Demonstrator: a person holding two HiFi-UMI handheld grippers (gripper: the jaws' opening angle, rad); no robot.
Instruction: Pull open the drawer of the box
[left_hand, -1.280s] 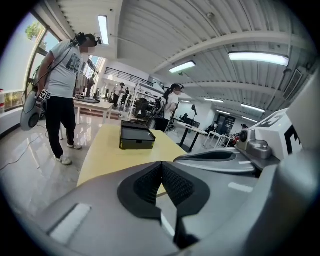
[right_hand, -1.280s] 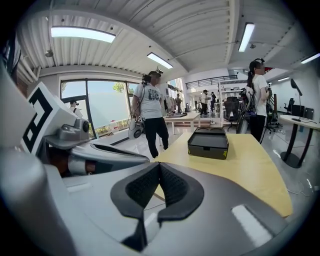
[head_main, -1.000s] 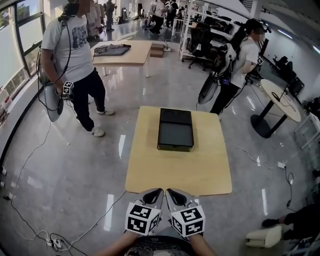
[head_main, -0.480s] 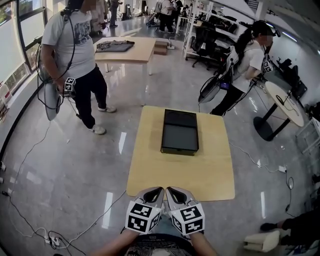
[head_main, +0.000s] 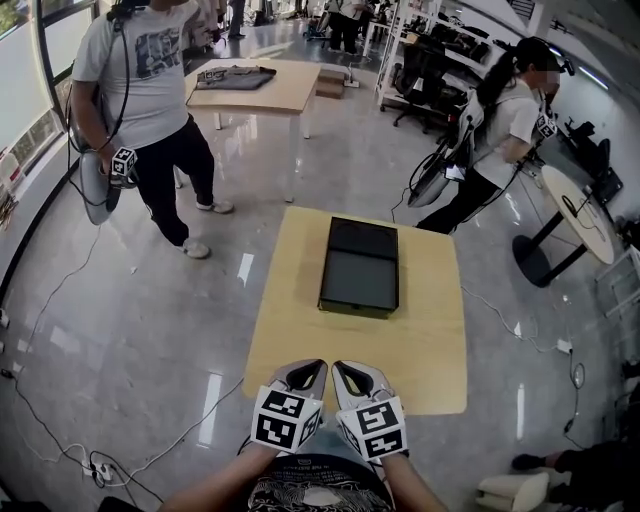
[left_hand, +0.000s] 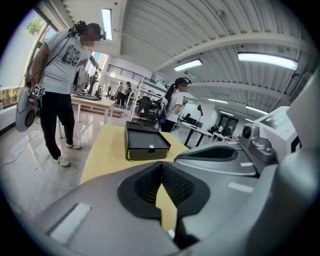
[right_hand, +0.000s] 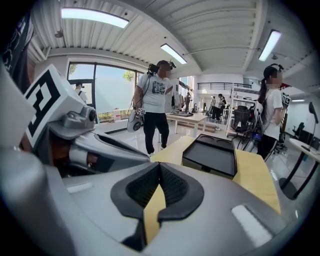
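Head view: your two grippers sit side by side at the bottom of the frame, at the near edge of a light wooden table (head_main: 300, 340). The left gripper (head_main: 312, 368) has its jaws pressed together, tips touching, with nothing between them. The right gripper (head_main: 346, 370) is closed the same way and is also empty. Both point toward a flat black box (head_main: 360, 268), which lies toward the far end of the table, well apart from the grippers. In the left gripper view, a small pale tab (left_hand: 151, 148) shows on the front edge of the box facing you. A person in a grey shirt (head_main: 150, 90) stands at the far left, and a person in a white shirt (head_main: 505, 130) at the far right.
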